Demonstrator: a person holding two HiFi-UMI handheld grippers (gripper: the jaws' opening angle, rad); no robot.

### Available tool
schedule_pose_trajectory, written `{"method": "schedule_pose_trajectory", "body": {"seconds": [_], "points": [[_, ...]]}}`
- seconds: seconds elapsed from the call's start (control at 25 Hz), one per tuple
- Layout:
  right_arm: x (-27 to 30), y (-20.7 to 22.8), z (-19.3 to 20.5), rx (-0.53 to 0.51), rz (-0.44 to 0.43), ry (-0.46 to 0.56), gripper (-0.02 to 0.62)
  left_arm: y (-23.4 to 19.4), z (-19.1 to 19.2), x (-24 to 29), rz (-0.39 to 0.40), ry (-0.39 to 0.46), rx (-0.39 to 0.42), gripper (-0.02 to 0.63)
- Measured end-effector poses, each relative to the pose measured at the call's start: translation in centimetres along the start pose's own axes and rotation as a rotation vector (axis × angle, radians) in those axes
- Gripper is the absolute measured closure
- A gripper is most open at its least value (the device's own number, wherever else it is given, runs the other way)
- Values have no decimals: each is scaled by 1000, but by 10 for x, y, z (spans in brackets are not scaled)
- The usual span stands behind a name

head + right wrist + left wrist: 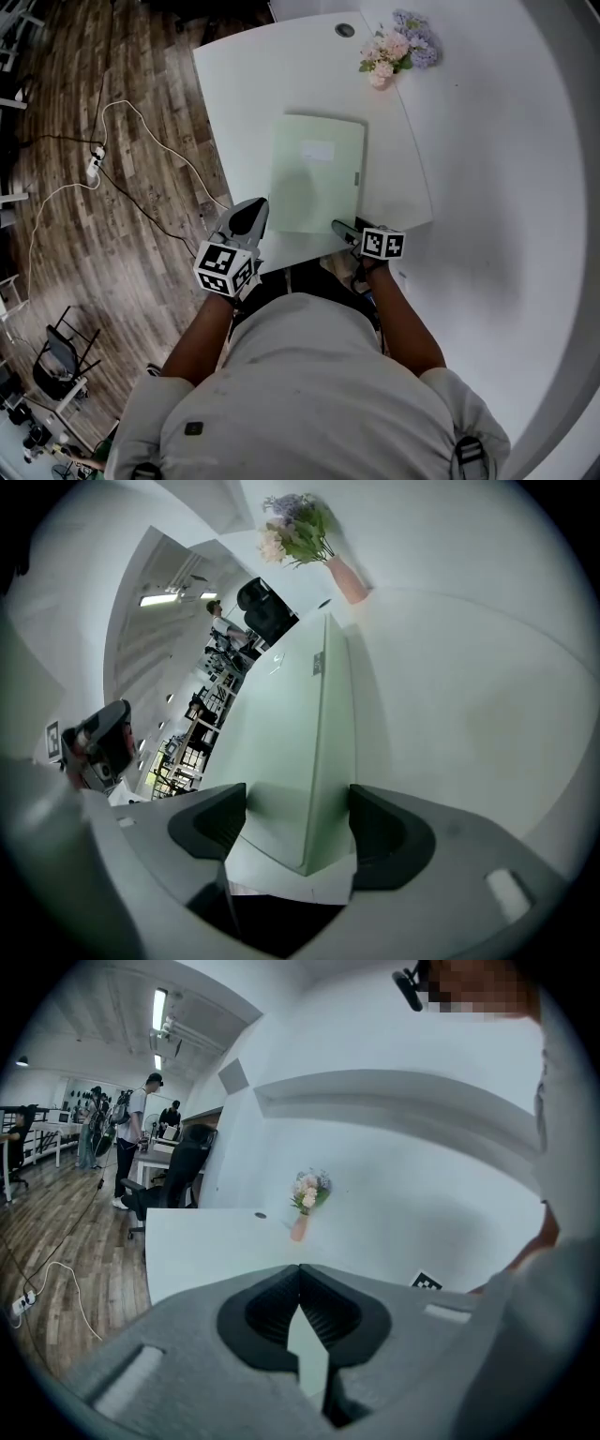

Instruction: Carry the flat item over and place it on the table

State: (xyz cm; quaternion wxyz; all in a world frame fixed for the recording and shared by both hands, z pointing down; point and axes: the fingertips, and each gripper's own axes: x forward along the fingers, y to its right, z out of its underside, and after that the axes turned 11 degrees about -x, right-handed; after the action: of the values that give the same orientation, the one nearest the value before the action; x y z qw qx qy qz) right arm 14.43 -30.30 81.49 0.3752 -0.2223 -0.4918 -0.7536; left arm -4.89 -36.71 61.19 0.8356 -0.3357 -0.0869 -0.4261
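Observation:
A pale green flat folder lies on the white table with its near edge close to the table's front edge. My right gripper sits at the folder's near right corner. In the right gripper view the folder runs in between the wide-spread jaws of that gripper, which stands open. My left gripper hovers at the table's front edge, just left of the folder. Its jaws meet at the tips with nothing held.
A small vase of pink and purple flowers stands at the table's far right, beyond the folder. A cable grommet is near the far edge. White cables and a power strip lie on the wooden floor to the left. A black office chair and several people are further off.

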Motion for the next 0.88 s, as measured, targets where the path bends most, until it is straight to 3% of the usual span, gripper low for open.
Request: {"method": "schedule_pose_trajectory", "body": {"seconds": [0.2,0.32,0.56,0.88], "points": [[-5,0,-2,-49,44,6,250,2,0,-8,6,0,5,606],[-12,-1,-7,-89,98,27,288,4,-2,-14,14,3,17,606],[-38,-17,-20,-147,159,138,388,17,-4,-34,44,19,46,606],[-86,-87,-53,-288,166,362,461,38,-20,-74,97,72,118,606]]}}
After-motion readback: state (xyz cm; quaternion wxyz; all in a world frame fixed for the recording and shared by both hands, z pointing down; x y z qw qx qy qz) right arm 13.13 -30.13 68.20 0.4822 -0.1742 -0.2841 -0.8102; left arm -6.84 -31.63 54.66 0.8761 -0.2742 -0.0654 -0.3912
